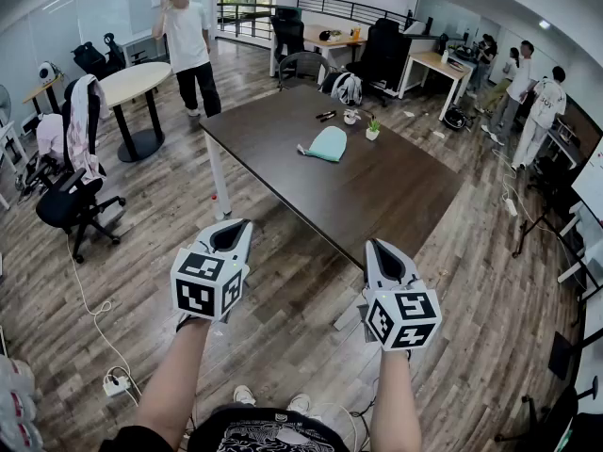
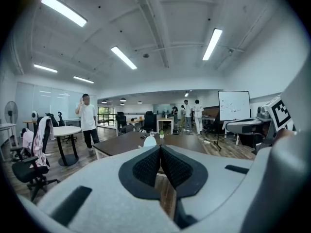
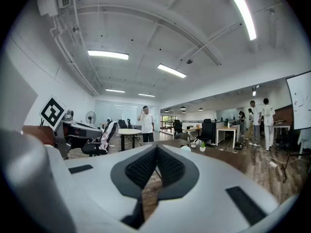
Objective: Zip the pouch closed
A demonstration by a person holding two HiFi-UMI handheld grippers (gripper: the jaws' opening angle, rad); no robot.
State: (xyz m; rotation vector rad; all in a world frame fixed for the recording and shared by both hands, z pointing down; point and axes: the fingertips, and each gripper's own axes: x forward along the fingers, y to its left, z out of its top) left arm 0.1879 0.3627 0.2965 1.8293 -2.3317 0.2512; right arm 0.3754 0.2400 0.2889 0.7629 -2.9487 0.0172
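Note:
A teal pouch (image 1: 329, 143) lies flat on the dark brown table (image 1: 377, 196), toward its far half. It shows small and far off in the left gripper view (image 2: 149, 141) and the right gripper view (image 3: 186, 148). My left gripper (image 1: 236, 228) and right gripper (image 1: 375, 247) hover over the wooden floor, short of the table's near edge and well apart from the pouch. Both point toward the table. Each one's jaws are shut with the black pads together and nothing between them, as the left gripper (image 2: 160, 148) and right gripper (image 3: 156, 149) show in their own views.
A small potted plant (image 1: 373, 130), a white cup (image 1: 350, 117) and a dark object (image 1: 326, 115) sit beyond the pouch. A person (image 1: 188, 45) stands by a round white table (image 1: 132, 83). An office chair (image 1: 71, 196) is at left, a power strip (image 1: 118, 382) on the floor.

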